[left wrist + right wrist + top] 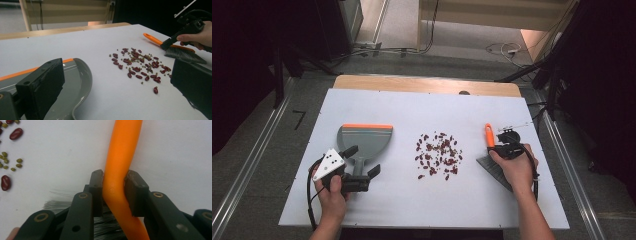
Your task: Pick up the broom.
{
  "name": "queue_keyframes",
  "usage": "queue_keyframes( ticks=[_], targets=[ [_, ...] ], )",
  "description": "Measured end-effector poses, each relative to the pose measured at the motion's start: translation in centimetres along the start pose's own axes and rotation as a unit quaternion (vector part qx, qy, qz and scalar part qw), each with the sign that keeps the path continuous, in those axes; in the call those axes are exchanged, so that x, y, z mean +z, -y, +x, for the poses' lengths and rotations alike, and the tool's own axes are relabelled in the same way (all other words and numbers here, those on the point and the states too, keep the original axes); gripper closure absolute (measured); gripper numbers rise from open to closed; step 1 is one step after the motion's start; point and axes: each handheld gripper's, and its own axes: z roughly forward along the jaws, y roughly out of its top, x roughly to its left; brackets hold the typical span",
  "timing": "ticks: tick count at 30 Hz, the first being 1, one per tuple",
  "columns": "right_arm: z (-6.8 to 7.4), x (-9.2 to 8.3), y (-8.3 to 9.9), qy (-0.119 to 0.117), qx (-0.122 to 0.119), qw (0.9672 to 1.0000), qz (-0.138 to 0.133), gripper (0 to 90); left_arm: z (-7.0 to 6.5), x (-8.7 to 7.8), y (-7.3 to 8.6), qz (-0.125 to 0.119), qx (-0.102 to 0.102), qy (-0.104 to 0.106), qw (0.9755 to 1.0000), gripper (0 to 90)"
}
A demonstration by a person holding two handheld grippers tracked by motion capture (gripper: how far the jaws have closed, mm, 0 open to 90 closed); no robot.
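One dustpan [364, 139], one brush [490, 152], two hand-held grippers [360, 169] [501, 149]

In your high view, your right hand [515, 167] covers most of the brush [490, 150], leaving the orange handle tip and a strip of grey bristles exposed, and your left gripper [362, 162] overlaps the dustpan [364, 139] handle, so contact there cannot be judged. In your left gripper view, the dustpan [80, 82] runs off the bottom and left edges behind the near jaw, and the far jaw is cut by the right edge. In your right gripper view, the brush handle [122, 157] leaves the frame top and bottom, the bristles [60, 205] sit mostly behind the linkage, and the small green beans [5, 161] are blurred.
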Motion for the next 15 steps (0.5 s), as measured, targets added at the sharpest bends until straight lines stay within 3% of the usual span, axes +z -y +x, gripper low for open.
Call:
queue_keyframes(
  ticks=[1,2,3,5,7,9,12,15],
  targets=[
    [-0.4,-0.1,0.2,-0.017,0.007,0.9998,-0.013,67.7,0.0,0.0,0.0,-0.001,0.000,0.000,1.0000,0.0],
    [-0.6,-0.2,0.3,-0.019,0.012,0.9995,-0.022,67.7,0.0,0.0,0.0,-0.001,0.001,0.000,1.0000,0.0],
    [-0.6,-0.2,0.3,-0.019,0.012,0.9995,-0.022,67.7,0.0,0.0,-0.1,-0.001,0.002,0.000,1.0000,0.0],
    [-0.5,-0.8,0.7,-0.009,0.006,0.9984,-0.056,67.8,0.0,-0.1,-0.1,-0.002,0.003,-0.001,1.0000,0.0],
    [-0.4,-1.2,1.0,-0.014,-0.007,0.9971,-0.074,67.9,0.0,-0.2,-0.1,-0.005,0.002,-0.001,1.0000,0.0],
    [-0.4,-1.6,1.2,-0.016,-0.004,0.9950,-0.099,68.1,0.0,-0.3,-0.2,-0.007,0.003,-0.003,1.0000,0.0],
    [-0.5,-2.6,1.6,-0.027,0.002,0.9899,-0.139,68.3,0.0,-0.3,-0.2,-0.010,0.002,-0.003,0.9999,0.0],
    [-0.9,-3.5,2.0,-0.038,0.021,0.9817,-0.185,68.4,-0.1,-0.4,-0.3,-0.011,0.005,-0.003,0.9999,0.0]
  ],
)
